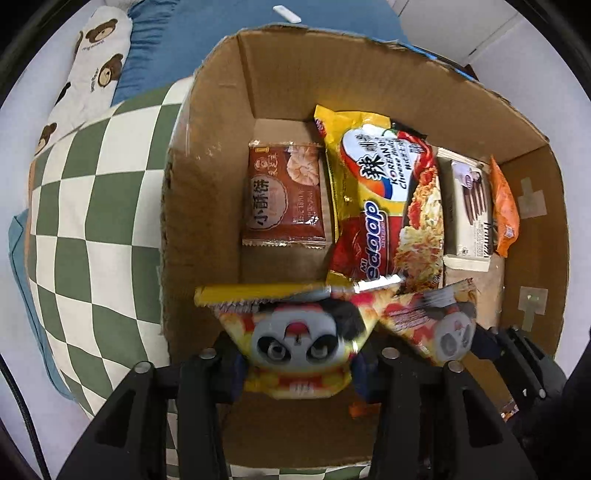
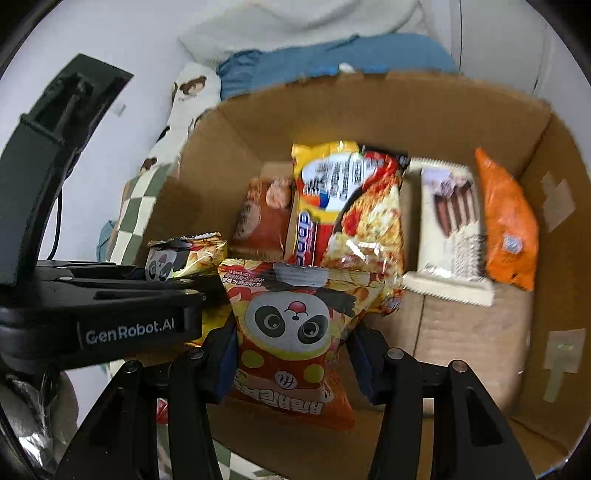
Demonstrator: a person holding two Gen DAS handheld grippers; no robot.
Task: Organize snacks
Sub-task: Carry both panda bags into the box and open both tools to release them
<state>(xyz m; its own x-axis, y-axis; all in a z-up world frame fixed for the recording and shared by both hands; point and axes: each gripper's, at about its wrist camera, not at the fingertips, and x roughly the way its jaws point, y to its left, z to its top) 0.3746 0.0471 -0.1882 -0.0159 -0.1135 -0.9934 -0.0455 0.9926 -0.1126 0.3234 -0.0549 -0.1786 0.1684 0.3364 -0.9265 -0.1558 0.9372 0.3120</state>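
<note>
Each claw grips a panda bag above noodles, wafers in the box.

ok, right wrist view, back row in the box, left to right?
Brown pastry pack → yellow-red noodle packet → white wafer pack → orange bag.

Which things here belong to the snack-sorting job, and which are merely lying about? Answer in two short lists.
Job: cardboard box; two panda bags, one in the left gripper, one in the right gripper; noodle packet; brown pastry pack; white wafer pack; orange packet.

Lying about: checked cushion; bear pillow; blue fabric.
</note>
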